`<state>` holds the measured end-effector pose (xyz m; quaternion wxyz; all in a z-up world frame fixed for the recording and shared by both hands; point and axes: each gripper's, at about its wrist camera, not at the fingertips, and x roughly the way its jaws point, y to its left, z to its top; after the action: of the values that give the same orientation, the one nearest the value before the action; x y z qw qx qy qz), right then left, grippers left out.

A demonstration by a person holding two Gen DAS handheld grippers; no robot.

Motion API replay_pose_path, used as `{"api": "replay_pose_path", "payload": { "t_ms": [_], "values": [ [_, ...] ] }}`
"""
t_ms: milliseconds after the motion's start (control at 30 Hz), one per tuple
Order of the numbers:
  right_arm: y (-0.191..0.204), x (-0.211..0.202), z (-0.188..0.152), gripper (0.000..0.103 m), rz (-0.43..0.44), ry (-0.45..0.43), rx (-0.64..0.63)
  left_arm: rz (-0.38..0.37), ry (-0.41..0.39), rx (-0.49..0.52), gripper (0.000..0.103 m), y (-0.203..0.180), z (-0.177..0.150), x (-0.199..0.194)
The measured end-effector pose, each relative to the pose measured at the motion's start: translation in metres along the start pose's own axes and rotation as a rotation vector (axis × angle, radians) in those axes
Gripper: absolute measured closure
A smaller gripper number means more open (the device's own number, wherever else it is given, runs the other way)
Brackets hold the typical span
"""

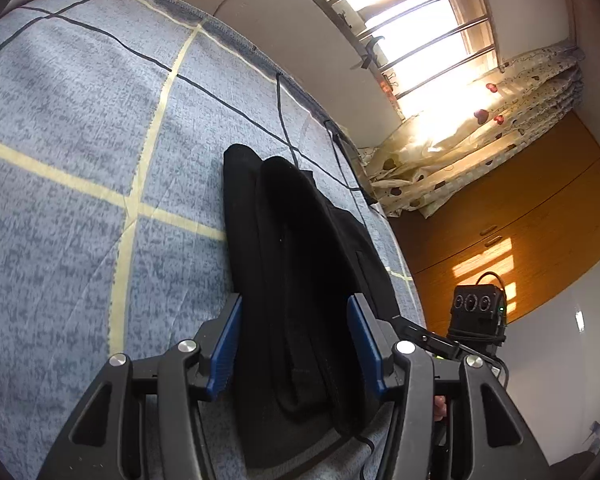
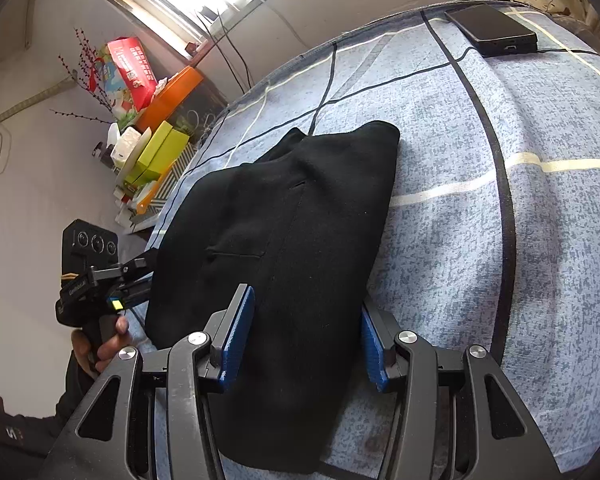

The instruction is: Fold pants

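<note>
A blue checked bed (image 1: 80,200) carries folded black pants (image 2: 292,240), lying flat near its edge. Both left tongs (image 1: 296,344) and right tongs (image 2: 306,336) stand open astride the pants, blue pads clear of the cloth. A phone (image 2: 492,28) lies at the far corner.

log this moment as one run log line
stage: folded black fabric pants lying on blue checked bedsheet | left gripper: open, astride pants | right gripper: open, astride pants

Both wrist fisheyes close over bed (image 1: 80,160), angled down along own fingers from opposite sides, sharing folded black pants (image 1: 292,260) (image 2: 284,240), each catching other gripper at frame edge.
</note>
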<state>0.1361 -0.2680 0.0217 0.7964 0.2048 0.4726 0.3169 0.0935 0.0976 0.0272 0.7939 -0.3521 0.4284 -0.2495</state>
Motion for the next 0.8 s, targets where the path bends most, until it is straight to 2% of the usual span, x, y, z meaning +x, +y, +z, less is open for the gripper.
{"api": "replay_pose_path", "payload": {
  "t_ms": [100,267,500,567,600,700,733,800],
  "values": [
    [0.001,0.001,0.0,0.052,-0.001,-0.001,-0.004,-0.018,-0.004,-0.015,0.047,0.002,0.001,-0.001],
    [0.0,0.001,0.0,0.052,0.006,-0.001,0.002,-0.059,0.006,-0.005,0.038,-0.003,0.005,0.004],
    [0.0,0.001,0.002,0.053,-0.004,0.006,-0.003,0.06,0.035,0.078,0.039,-0.02,0.005,0.024],
    [0.002,0.002,0.002,0.056,-0.013,0.006,-0.007,0.072,0.034,0.099,0.043,-0.024,0.003,0.026],
    [0.003,0.002,0.003,0.062,-0.012,0.004,-0.002,0.084,0.035,0.114,0.047,-0.025,0.001,0.026],
    [0.002,0.0,0.004,0.078,-0.013,-0.011,0.0,0.144,0.03,0.15,0.066,-0.03,-0.002,0.025],
    [0.003,-0.001,0.005,0.078,-0.017,-0.015,-0.003,0.167,0.028,0.161,0.07,-0.031,-0.002,0.024],
    [0.004,-0.001,0.006,0.081,-0.024,-0.014,-0.008,0.206,0.033,0.181,0.071,-0.035,-0.002,0.025]
  ]
}}
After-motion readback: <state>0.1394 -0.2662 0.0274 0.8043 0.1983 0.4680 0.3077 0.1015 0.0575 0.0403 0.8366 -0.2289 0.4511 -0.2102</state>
